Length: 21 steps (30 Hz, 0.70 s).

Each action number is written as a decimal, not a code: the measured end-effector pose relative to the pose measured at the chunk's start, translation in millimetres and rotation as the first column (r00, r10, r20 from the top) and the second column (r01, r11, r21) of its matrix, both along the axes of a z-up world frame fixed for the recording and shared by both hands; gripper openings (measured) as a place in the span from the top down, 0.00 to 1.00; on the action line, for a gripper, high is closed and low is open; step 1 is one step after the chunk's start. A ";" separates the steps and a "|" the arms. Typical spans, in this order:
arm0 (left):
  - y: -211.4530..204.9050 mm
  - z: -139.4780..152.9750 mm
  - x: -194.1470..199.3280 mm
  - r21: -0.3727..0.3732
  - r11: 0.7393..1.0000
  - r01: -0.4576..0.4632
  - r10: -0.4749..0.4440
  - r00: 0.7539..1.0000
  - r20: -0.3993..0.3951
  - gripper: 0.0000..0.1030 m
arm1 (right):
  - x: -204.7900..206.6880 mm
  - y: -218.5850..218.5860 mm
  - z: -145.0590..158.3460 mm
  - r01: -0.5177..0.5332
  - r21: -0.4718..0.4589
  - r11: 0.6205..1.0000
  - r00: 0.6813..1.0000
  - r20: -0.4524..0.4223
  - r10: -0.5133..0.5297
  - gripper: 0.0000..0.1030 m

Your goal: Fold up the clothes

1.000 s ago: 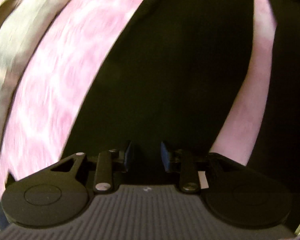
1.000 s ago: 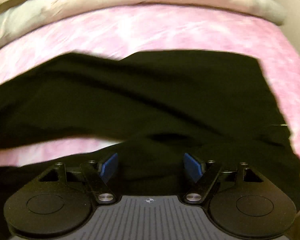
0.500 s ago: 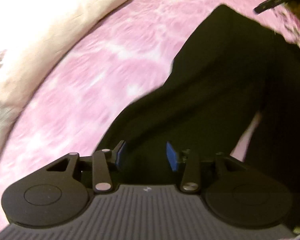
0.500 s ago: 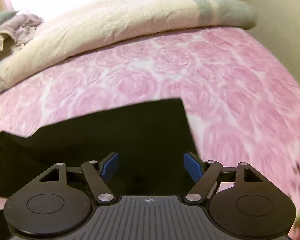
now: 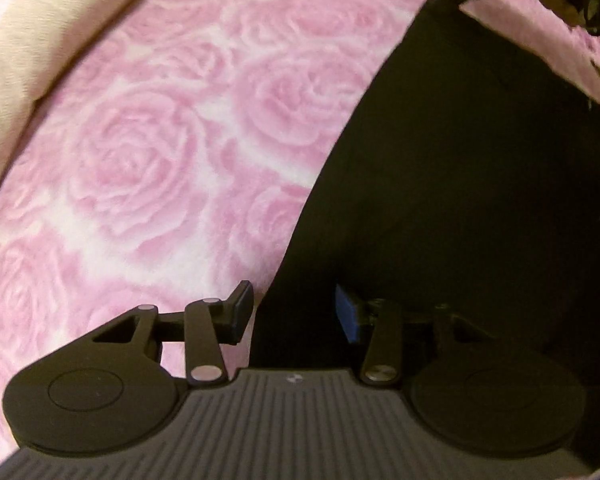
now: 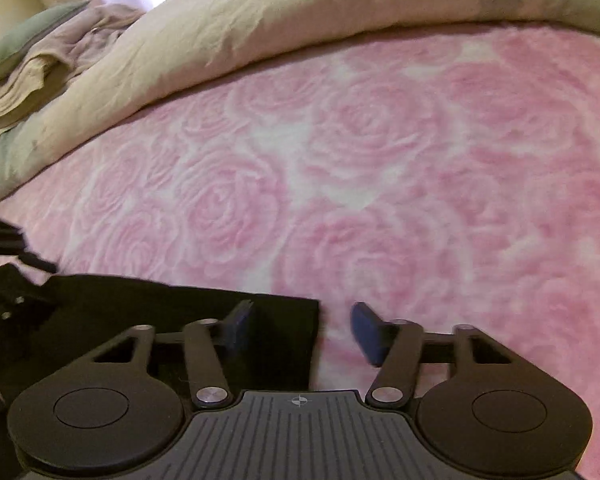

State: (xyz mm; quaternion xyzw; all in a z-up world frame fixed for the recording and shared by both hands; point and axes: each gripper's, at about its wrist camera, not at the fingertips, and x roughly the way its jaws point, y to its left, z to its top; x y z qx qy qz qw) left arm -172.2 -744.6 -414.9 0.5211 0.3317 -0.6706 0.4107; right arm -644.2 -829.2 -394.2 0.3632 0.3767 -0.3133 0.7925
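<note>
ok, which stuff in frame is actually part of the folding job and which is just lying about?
Part of the job:
black garment, lying on the bed
left tongs, open at its edge
right tongs, open at its corner

Just lying about:
pink rose blanket underneath
beige duvet bunched at the far side
crumpled cloths beyond the duvet

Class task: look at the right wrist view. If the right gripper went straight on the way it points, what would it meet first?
Probably the pink rose blanket. The open right gripper straddles the black garment's corner, so cloth may brush its left finger first; depth is unclear.
</note>
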 end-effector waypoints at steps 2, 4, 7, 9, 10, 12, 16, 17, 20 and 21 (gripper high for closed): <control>-1.9 0.6 -3.7 0.016 0.999 0.033 -0.033 0.999 -0.018 0.90 | -2.4 -0.8 -3.5 0.006 0.011 1.000 1.000 0.021 -0.006 0.72; -1.8 7.9 -9.8 -0.018 0.997 0.077 -0.076 0.997 0.011 0.96 | -4.3 -0.9 -1.4 0.020 0.025 0.999 0.999 0.030 -0.021 0.89; -15.8 23.6 -7.2 -0.095 0.993 0.071 -0.068 0.997 0.038 0.96 | -5.6 -0.6 13.3 0.029 -0.028 0.999 1.000 0.005 -0.029 0.90; -30.3 19.3 -2.8 -0.087 0.995 0.055 -0.053 0.998 0.035 0.94 | -8.1 -5.7 16.1 0.043 -0.041 0.998 0.999 0.004 -0.043 0.90; -35.2 12.3 -2.7 -0.068 0.996 0.057 -0.054 0.998 0.038 0.92 | -9.7 -8.5 14.8 0.053 -0.040 0.998 0.999 0.004 -0.052 0.90; -38.6 4.3 -3.5 -0.058 0.997 0.051 -0.048 0.997 0.053 0.84 | -10.6 -9.8 7.8 0.074 -0.037 0.997 0.997 -0.009 -0.075 0.90; -26.3 28.1 9.5 -0.128 0.991 -0.031 0.035 0.999 0.033 0.81 | -16.8 6.0 16.4 0.172 -0.114 0.978 0.983 -0.047 -0.178 0.88; -18.9 37.7 15.7 -0.145 0.988 -0.055 0.060 0.998 0.028 0.81 | -18.2 14.0 20.6 0.187 -0.128 0.974 0.980 -0.050 -0.195 0.88; 7.1 56.9 29.9 -0.156 0.980 -0.123 0.127 0.992 0.019 0.81 | -20.7 50.0 37.4 0.195 -0.140 0.971 0.978 -0.046 -0.203 0.88; 19.8 61.9 33.0 -0.147 0.979 -0.144 0.147 0.989 0.012 0.81 | -21.6 62.0 43.0 0.198 -0.144 0.970 0.978 -0.045 -0.206 0.88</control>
